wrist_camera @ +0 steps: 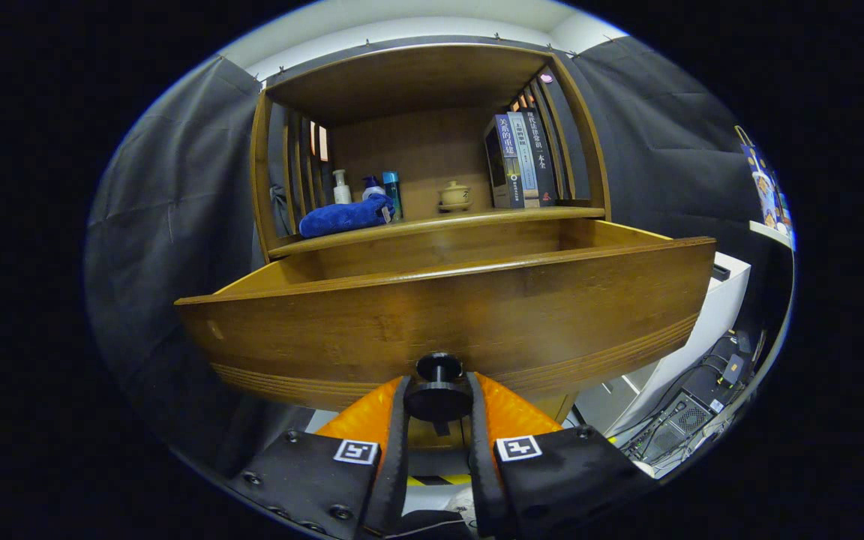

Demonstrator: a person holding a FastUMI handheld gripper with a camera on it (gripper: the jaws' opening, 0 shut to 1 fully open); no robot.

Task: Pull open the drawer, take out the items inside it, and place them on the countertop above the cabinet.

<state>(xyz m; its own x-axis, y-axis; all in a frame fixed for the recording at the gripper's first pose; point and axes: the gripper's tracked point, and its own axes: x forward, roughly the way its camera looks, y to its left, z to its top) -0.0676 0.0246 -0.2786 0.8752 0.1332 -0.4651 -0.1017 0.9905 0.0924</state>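
Note:
A wooden drawer (447, 315) stands pulled out of the cabinet toward me, its broad front panel filling the space just ahead of the fingers. Its dark round knob (439, 390) sits between my two fingers, and my gripper (439, 401) is shut on it, one finger pressing each side. The drawer's inside is hidden behind the front panel from this low angle. Above it lies the wooden countertop (477, 219), with a blue cloth (343, 216) at its left end.
On the countertop stand a white pump bottle (341, 187), a blue-capped bottle (392, 192), a small lidded pot (454, 196) and several upright books (520, 161). A shelf roof hangs above them. A white cabinet (709, 315) and cables on the floor lie to the right.

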